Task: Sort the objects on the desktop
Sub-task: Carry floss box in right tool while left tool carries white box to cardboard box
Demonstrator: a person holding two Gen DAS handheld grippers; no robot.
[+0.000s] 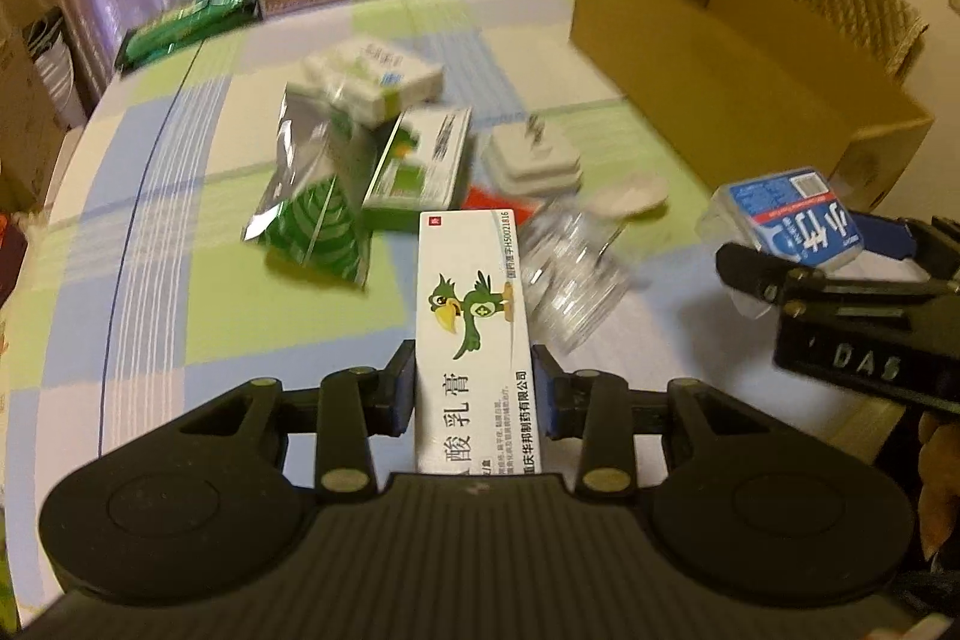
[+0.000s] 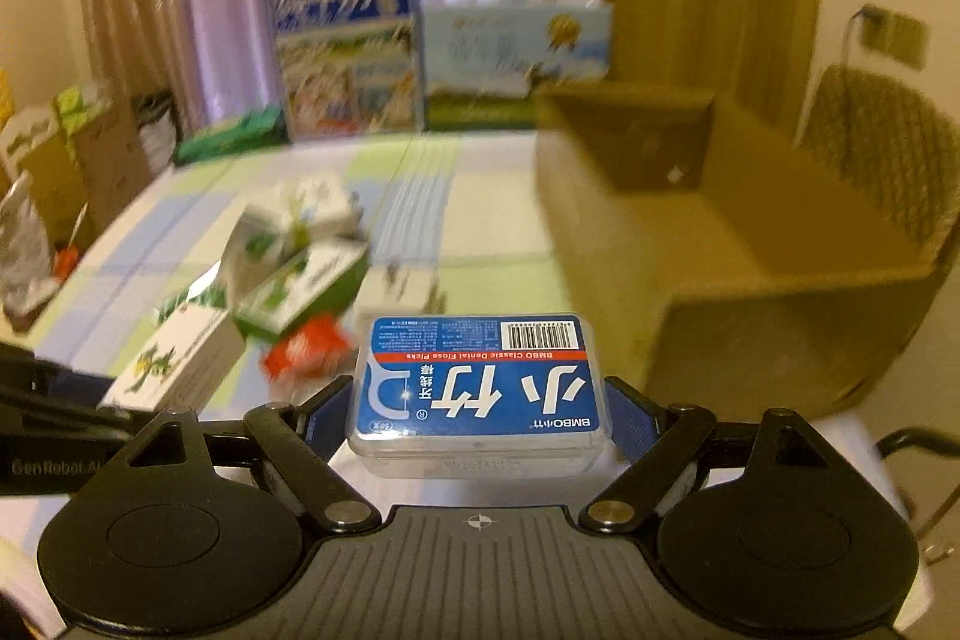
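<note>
While both hands are up off the counter (image 1: 180,316), each pair of tongs carries one thing, so two things can go at once. The left tongs (image 1: 474,388) are clamped on the long sides of a white box with a green bird (image 1: 471,316), which keeps it from slipping. The right tongs (image 2: 477,409) are clamped on a clear case with a blue label (image 2: 480,388), squeezing its short ends. Both point toward the big brown box (image 1: 744,70) standing open at the right, likely where they belong. More packets (image 1: 318,214) lie in a pile in the middle, waiting their turn.
</note>
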